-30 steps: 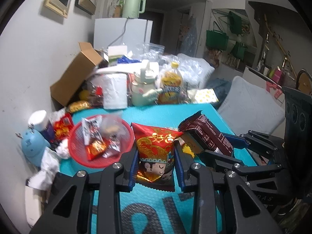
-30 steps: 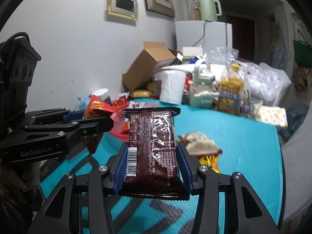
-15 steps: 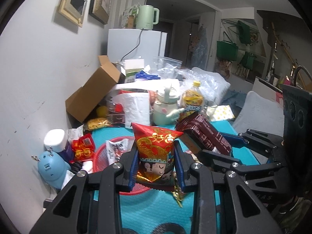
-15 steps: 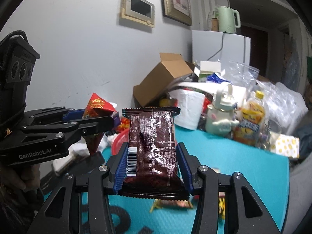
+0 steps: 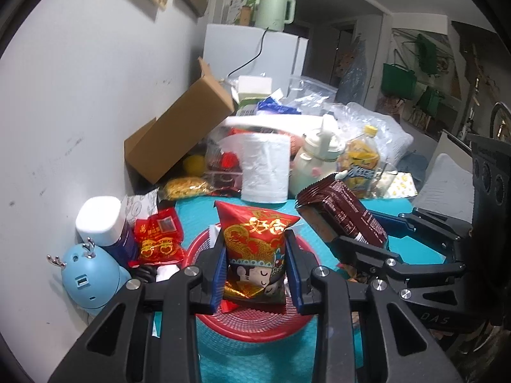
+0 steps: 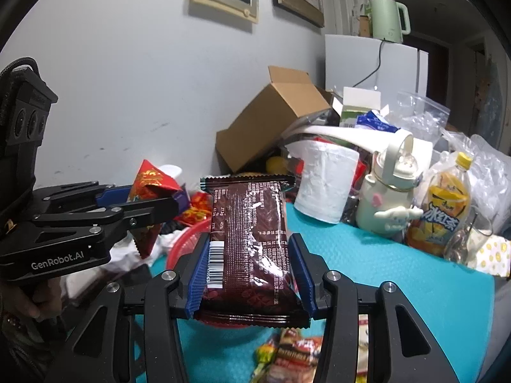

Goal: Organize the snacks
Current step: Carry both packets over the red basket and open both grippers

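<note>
My left gripper (image 5: 255, 249) is shut on a red snack bag with gold print and a cartoon face (image 5: 254, 242), held above a red mesh basket (image 5: 252, 322) on the teal table. My right gripper (image 6: 249, 255) is shut on a dark brown wrapped snack bar (image 6: 247, 239), held in the air. The brown bar (image 5: 348, 214) and right gripper show at right in the left wrist view. The left gripper with the red bag (image 6: 150, 188) shows at left in the right wrist view, beside the basket (image 6: 183, 242). Loose snack packets (image 6: 293, 357) lie below my right gripper.
Against the wall stand a blue round gadget (image 5: 91, 282), a white-capped jar (image 5: 102, 223) and a red packet (image 5: 158, 239). Behind are a cardboard box (image 5: 182, 137), paper roll (image 5: 265, 169), cream bottle (image 6: 388, 198), yellow drink bottle (image 6: 442, 210) and a glass (image 6: 469, 239).
Both grippers have moved forward and left over the table with their snacks. The red basket now lies right under the left gripper's bag; the clutter at the back looks closer.
</note>
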The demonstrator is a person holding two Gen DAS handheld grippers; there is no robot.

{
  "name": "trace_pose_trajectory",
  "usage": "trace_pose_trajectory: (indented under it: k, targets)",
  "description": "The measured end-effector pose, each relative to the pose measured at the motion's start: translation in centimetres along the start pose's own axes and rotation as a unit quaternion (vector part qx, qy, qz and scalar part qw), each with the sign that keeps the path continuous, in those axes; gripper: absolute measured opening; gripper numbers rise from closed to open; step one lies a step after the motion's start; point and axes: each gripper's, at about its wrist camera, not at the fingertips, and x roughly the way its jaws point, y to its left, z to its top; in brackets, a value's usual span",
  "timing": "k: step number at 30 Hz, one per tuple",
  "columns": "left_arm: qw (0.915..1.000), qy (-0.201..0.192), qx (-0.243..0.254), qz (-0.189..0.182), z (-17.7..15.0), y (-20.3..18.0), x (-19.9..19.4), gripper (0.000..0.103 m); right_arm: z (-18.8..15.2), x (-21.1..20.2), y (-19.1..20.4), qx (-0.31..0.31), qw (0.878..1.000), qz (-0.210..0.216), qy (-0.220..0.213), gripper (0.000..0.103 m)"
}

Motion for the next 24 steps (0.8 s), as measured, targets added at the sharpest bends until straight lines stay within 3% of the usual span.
trace_pose_trajectory:
  k: [24]
  targets:
    - [0.9968,0.077,-0.018,0.008,-3.4,2.9,7.8,0.031,-2.6,7.1,0.4,-0.007,0.998,-0.008,0.060,0.048]
